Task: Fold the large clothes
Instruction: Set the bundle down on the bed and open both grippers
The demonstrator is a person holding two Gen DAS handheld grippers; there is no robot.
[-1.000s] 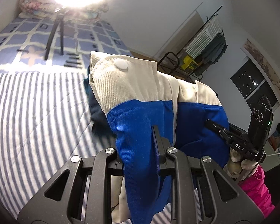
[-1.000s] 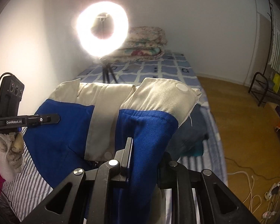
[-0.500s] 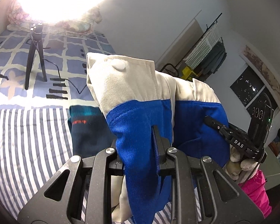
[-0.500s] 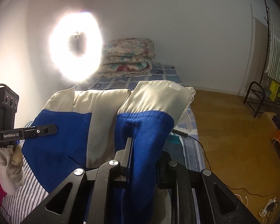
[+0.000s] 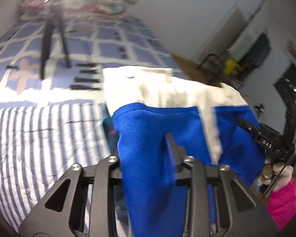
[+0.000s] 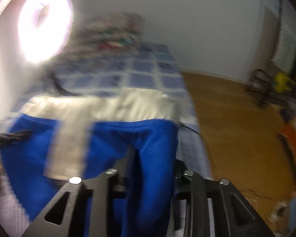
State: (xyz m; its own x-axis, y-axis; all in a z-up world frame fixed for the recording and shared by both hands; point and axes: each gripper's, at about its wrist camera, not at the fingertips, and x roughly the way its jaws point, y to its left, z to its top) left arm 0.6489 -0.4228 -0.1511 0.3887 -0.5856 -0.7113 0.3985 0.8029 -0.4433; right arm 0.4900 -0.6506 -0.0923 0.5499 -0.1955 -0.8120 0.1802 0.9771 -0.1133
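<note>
We carry the royal-blue and cream corduroy garment (image 5: 157, 130) slung between our two claws, its long axis running from one hand to the other, across the bed rather than along it. In the left wrist view a blue fold drops between the fingers of the left claw (image 5: 148, 158), whose jaws are opening; whether the pads press on the cloth we cannot tell through the blur. The right claw (image 6: 148, 165) matches it, jaws opening with a blue fold between them. The cream end of the garment points away from both claws, toward the head of the bed with the blue striped and checked covers (image 5: 39, 134). A dark folded garment (image 5: 109, 130) lies just beneath, so in our judgement the coming move is a release onto it.
</note>
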